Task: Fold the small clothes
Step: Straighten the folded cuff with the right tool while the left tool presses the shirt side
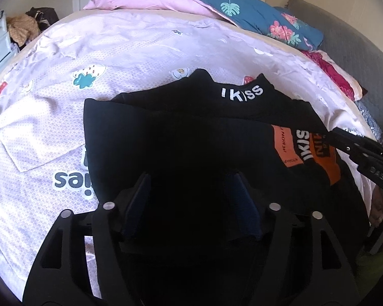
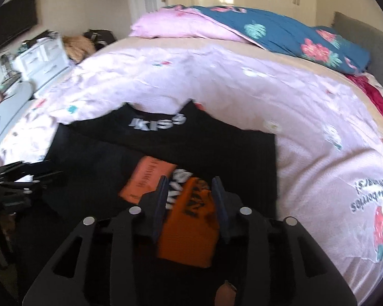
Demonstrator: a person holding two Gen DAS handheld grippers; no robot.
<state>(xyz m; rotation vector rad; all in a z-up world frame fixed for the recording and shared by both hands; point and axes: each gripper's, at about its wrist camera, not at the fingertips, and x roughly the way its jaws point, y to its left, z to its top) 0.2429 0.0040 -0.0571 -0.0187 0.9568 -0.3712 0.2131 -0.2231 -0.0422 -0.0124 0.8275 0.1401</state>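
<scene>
A black top (image 1: 181, 137) with white "IKISS" lettering and an orange print (image 1: 318, 158) lies flat on the bed, its lower part folded up over itself. It also shows in the right wrist view (image 2: 181, 142). My left gripper (image 1: 191, 196) is open just above the near edge of the top, empty. My right gripper (image 2: 190, 199) is open over the orange print (image 2: 188, 229), with cloth between its fingers but not pinched. The right gripper's fingers (image 1: 357, 145) reach in at the right in the left wrist view.
The bed has a pale pink printed sheet (image 1: 64, 117). A pink and teal floral duvet (image 1: 216, 2) is bunched at the far side. A grey headboard (image 1: 357, 51) is at the right. White drawers (image 2: 43, 58) stand left of the bed.
</scene>
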